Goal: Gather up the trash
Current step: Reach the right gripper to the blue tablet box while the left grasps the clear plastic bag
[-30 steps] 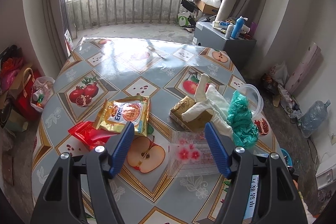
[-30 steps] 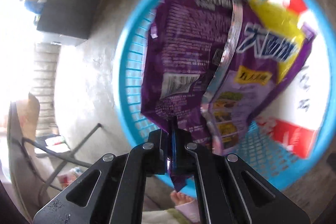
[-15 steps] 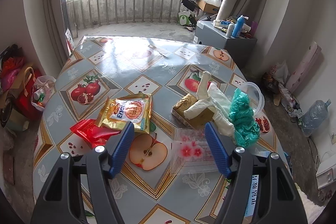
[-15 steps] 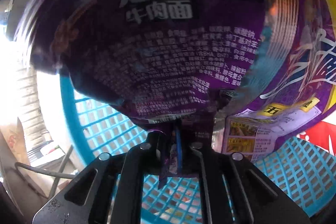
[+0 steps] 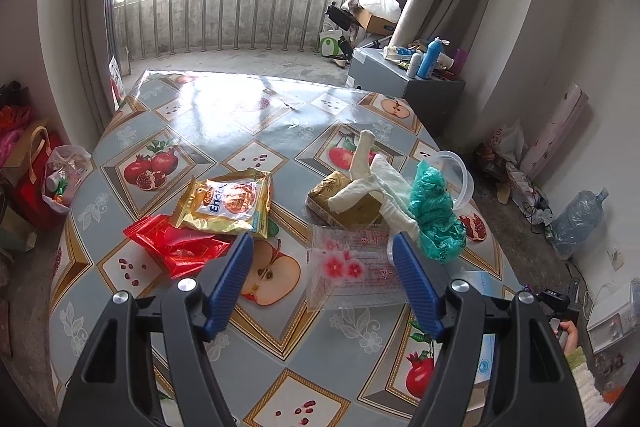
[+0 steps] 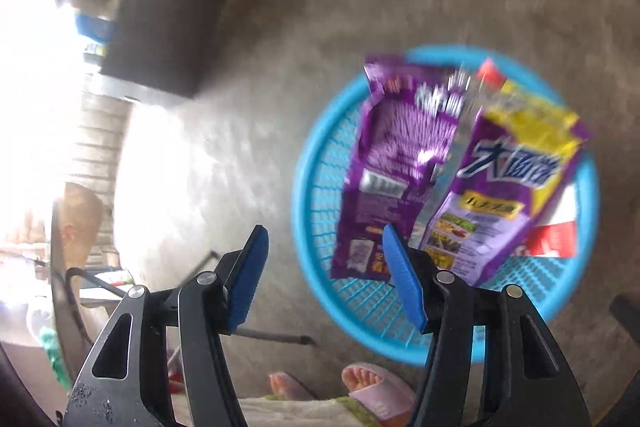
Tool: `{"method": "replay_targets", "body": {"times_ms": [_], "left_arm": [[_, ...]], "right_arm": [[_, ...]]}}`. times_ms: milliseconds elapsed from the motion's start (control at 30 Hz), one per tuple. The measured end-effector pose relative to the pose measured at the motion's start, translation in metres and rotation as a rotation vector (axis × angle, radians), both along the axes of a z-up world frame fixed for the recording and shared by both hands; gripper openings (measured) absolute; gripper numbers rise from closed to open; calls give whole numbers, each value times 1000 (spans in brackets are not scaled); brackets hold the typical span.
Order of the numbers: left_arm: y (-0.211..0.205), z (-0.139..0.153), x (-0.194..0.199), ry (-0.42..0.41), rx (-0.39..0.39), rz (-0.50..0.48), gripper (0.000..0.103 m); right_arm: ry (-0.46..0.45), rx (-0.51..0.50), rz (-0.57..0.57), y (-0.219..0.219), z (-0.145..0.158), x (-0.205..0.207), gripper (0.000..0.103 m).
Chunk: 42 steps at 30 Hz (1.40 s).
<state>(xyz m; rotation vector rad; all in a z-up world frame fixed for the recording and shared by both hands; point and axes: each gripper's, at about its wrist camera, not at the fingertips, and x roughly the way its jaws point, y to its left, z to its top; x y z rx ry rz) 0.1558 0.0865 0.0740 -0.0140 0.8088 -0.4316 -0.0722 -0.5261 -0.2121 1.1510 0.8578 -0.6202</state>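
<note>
In the right wrist view, a purple noodle packet (image 6: pixel 400 167) lies in the blue basket (image 6: pixel 320 187) on the floor, on top of a red and white wrapper (image 6: pixel 556 239). My right gripper (image 6: pixel 324 231) hangs above the basket's left rim with its jaws opening and nothing between them. In the left wrist view, my left gripper (image 5: pixel 323 239) hovers over the table (image 5: pixel 224 115), its jaws wide and opening a little, empty. Below it lies a clear bag with pink flowers (image 5: pixel 352 267). A gold snack packet (image 5: pixel 228 203) and a red wrapper (image 5: pixel 176 247) lie to its left.
A green plastic bag (image 5: pixel 436 219), white crumpled paper (image 5: pixel 372 183), a gold-brown pack (image 5: pixel 352 207) and a clear tub (image 5: pixel 460 175) crowd the table's right side. A grey cabinet (image 5: pixel 400 83) stands beyond. The person's feet in slippers (image 6: pixel 376 383) stand beside the basket.
The right gripper let go of the purple packet, which dropped into the blue basket, and the gripper rose away from it. The left gripper shifted slightly over the table.
</note>
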Motion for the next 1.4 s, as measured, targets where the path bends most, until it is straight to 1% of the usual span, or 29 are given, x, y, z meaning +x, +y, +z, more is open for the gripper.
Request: {"method": "replay_targets", "body": {"times_ms": [100, 133, 167, 200, 233, 267, 333, 400, 467, 533, 600, 667, 733, 800, 833, 933, 967, 1000, 1133, 1233, 1267, 1333, 1400], "left_arm": [[5, -1, -10, -19, 4, -14, 73], [8, -1, -15, -28, 6, -17, 73], [11, -1, -18, -35, 6, -19, 74], [13, -1, -23, -43, 6, -22, 75], [16, -2, -27, -50, 8, -24, 75], [18, -4, -30, -55, 10, -25, 76], [21, -9, -38, -59, 14, -31, 76], [23, -15, -44, -51, 13, -40, 76], [22, -24, -52, -36, 9, -55, 76], [20, -33, -60, -21, 4, -75, 76], [17, -43, -68, -6, 0, -96, 76], [13, -54, -74, 23, -18, -120, 76], [8, -62, -76, 50, -36, -142, 76], [1, -68, -78, 61, -49, -159, 67], [-3, -70, -77, 54, -44, -167, 66], [-7, -65, -69, 5, -35, -160, 61], [-7, -64, -62, -7, -33, -150, 59], [-6, -61, -55, -10, -36, -141, 56], [-10, -51, -21, -34, -57, -136, 47], [-23, -45, 11, -66, -46, -153, 40], [-28, -45, 21, -66, -44, -154, 38], [-38, -49, 43, -49, -36, -166, 36], [-48, -62, 67, -17, -4, -162, 31]], "right_arm": [[-50, -115, 33, 19, 64, -14, 60], [-61, -143, 51, 26, 77, -21, 61], [-70, -180, 78, 44, 84, -18, 62], [-82, -218, 114, 59, 105, -16, 64], [-95, -241, 144, 78, 118, -13, 66], [-112, -261, 187, 91, 130, -9, 67], [-138, -288, 262, 124, 138, 4, 69], [-178, -279, 335, 154, 147, 22, 69], [-221, -244, 398, 182, 142, 34, 69], [-257, -202, 471, 211, 150, 46, 69], [-275, -171, 557, 246, 155, 62, 69], [-278, -145, 626, 275, 159, 75, 69], [-261, -144, 688, 299, 155, 89, 69], [-223, -159, 720, 319, 151, 98, 69], [-209, -162, 731, 326, 150, 102, 69], [-207, -142, 742, 330, 145, 111, 69], [-206, -143, 740, 333, 154, 110, 69], [-204, -149, 739, 333, 156, 111, 69], [-199, -149, 731, 334, 163, 109, 69], [-198, -135, 729, 333, 155, 112, 69], [-196, -130, 729, 333, 152, 114, 69], [-190, -118, 727, 331, 147, 115, 69], [-196, -108, 724, 329, 145, 114, 69]]}}
